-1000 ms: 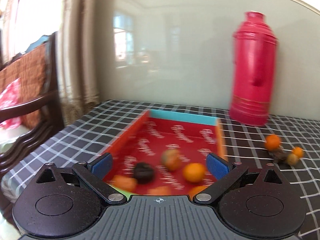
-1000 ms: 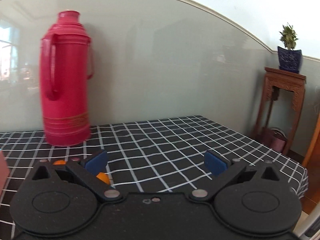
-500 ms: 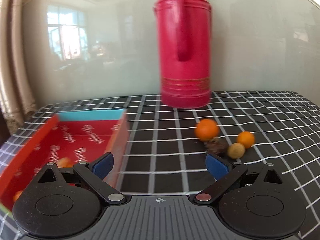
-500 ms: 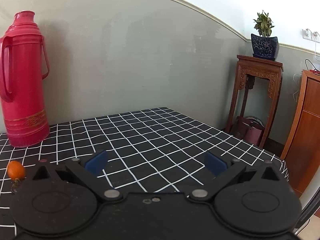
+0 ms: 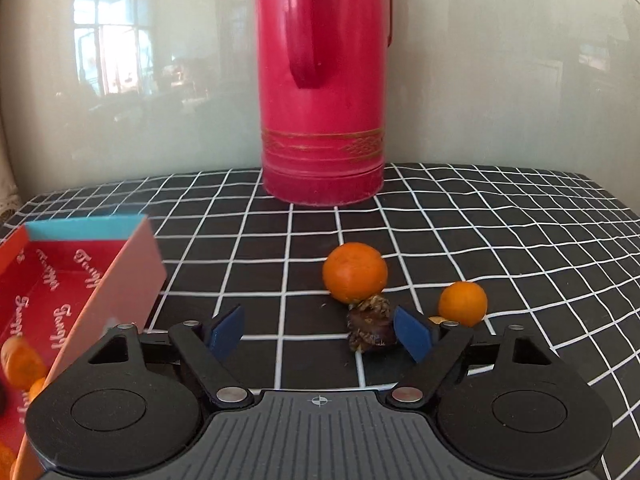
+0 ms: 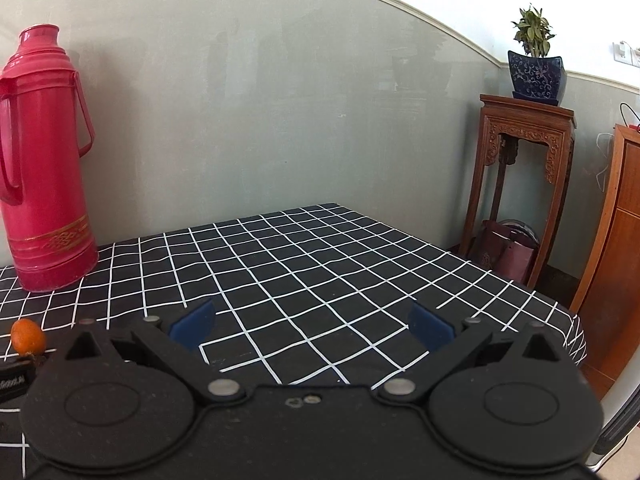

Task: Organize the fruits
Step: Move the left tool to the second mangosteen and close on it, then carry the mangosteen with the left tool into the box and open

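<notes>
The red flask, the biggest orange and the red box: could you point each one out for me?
red flask [image 5: 322, 120], left wrist view, on its body below the handle.
biggest orange [image 5: 355, 272], left wrist view, middle of its peel.
red box [image 5: 120, 280], left wrist view, on its pinkish outer side wall.

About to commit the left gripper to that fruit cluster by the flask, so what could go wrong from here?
The left gripper, jaws closing, has only the dark wrinkled fruit near its right pad, off-centre; it may get nudged, not gripped. The big orange rests against that fruit, so it could roll across the checked cloth. The small orange sits beside the right finger and could be knocked.
</notes>
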Available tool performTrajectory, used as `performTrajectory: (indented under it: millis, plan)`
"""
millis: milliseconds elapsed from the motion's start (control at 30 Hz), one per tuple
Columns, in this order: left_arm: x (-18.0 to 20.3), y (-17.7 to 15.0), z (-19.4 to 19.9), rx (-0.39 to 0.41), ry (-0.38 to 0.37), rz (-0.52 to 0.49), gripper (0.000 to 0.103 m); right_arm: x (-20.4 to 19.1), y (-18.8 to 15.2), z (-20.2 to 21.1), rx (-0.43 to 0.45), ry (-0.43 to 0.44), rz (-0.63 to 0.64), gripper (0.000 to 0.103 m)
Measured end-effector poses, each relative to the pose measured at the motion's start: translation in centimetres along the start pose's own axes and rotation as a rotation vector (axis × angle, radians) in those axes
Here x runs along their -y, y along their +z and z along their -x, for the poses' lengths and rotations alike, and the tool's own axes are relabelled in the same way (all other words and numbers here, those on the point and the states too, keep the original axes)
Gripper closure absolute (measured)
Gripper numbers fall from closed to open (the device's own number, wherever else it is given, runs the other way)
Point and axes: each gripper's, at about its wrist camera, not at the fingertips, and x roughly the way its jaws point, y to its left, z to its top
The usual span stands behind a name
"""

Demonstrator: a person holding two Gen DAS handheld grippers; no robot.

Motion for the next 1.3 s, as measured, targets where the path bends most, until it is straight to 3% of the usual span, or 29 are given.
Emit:
performTrajectory:
  millis: [200,267,400,500,800,1067,1300]
  plan:
    - [0.8,-0.1,-0.8,-0.038,-0.033,0.005,0.024,0.4,0.3,-0.1,-0.002,0.012,-0.019,0.006]
    - [1.1,-0.3,-1.3,-0.061,-0.056,0.010,0.037,0.5,0.3,0.0,-0.001,0.016,-0.020,0.006]
    - [1.4,-0.8,-1.2,-0.055,-0.051,-0.009,0.047,0.6,0.2,0.0,0.001,0.021,-0.024,0.006]
    - [1.6,-0.9,-1.0,-0.048,-0.056,-0.016,0.064,0.6,0.3,0.1,0.004,0.021,-0.025,0.006]
    - [0.6,-1.1,-0.3,-0.034,-0.043,-0.008,0.064,0.6,0.3,0.4,0.029,-0.014,-0.027,0.006]
    - [-1.5,-0.4,2.2,0.010,-0.026,0.009,0.064,-0.2,0.3,0.7,0.032,0.018,-0.010,0.006]
    - [-4.3,0.2,5.3,0.071,0.044,0.004,0.064,-2.3,0.0,1.6,0.039,0.068,0.034,0.006]
